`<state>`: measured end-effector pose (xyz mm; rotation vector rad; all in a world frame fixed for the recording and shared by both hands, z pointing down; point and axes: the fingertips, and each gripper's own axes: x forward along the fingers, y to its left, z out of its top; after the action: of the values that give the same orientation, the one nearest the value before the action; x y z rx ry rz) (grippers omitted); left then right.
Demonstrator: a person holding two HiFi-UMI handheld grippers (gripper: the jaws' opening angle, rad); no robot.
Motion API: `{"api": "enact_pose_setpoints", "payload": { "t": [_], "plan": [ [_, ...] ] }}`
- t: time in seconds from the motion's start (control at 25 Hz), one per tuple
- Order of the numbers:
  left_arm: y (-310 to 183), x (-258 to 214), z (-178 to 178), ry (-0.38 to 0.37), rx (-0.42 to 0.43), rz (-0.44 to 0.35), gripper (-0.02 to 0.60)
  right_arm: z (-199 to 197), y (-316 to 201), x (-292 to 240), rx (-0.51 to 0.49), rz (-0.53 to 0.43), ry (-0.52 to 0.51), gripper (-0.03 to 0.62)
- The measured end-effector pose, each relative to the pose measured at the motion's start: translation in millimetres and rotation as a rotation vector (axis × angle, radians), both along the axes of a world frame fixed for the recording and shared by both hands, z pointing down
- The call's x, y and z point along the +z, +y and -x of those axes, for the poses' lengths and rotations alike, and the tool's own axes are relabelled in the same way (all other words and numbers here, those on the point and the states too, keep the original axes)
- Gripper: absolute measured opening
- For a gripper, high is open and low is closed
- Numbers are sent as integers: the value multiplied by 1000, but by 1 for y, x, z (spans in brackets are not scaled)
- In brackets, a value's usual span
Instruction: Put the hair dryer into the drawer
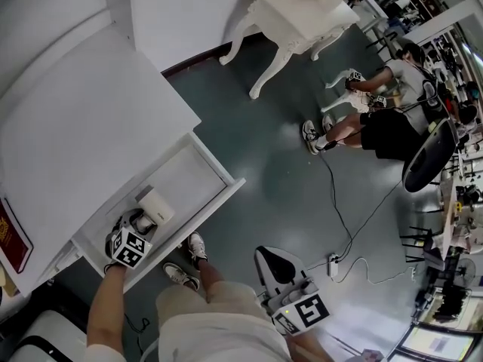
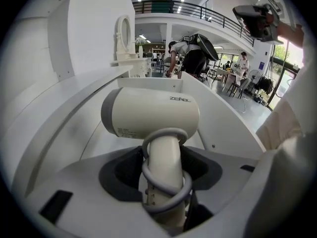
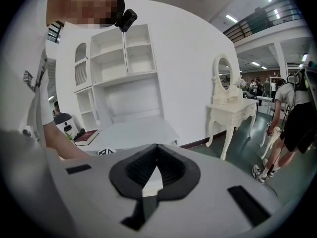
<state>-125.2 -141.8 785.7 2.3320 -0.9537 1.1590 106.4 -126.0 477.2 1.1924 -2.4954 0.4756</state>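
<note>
A cream hair dryer (image 1: 155,204) (image 2: 151,115), with a grey cord wound round its handle, is held low inside the open white drawer (image 1: 187,181) (image 2: 148,83). My left gripper (image 1: 139,221) (image 2: 166,185) is shut on the handle and points steeply down into the drawer's near end. The dryer's barrel lies crosswise above the drawer floor; I cannot tell whether it touches the floor. My right gripper (image 1: 273,262) (image 3: 147,182) hangs over the floor to the right of the drawer, its jaws together with nothing between them.
The drawer sticks out from a white cabinet (image 1: 83,127) with a red book (image 1: 11,236) at its left edge. My feet (image 1: 189,259) stand at the drawer front. A white dressing table (image 1: 294,13), a seated person (image 1: 385,123) and a power strip (image 1: 332,265) lie beyond.
</note>
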Motion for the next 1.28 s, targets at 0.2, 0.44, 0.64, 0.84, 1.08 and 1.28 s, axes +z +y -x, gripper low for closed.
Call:
{"api": "enact_pose_setpoints", "payload": {
  "t": [0.2,0.44,0.64,0.84,1.08,1.28],
  "plan": [
    [-1,7,-5,-12,20,31,232,-1,-1,2,8,4,-8,8],
    [-8,16,-8,-38,27,74,232,-8,-6,5,22,13,-13,8],
    [-11,19,-6,-63,26,91,232,-9,-9,9,19,18,-22,8],
    [-12,24,-4,-85,28,98,231,-12,-14,12,15,19,-26,8],
    [-15,24,-3,-82,23,109,230,-13,-21,14,10,23,-36,9],
    [-16,26,-2,-66,22,131,232,-13,-24,18,6,29,-42,8]
  ]
}}
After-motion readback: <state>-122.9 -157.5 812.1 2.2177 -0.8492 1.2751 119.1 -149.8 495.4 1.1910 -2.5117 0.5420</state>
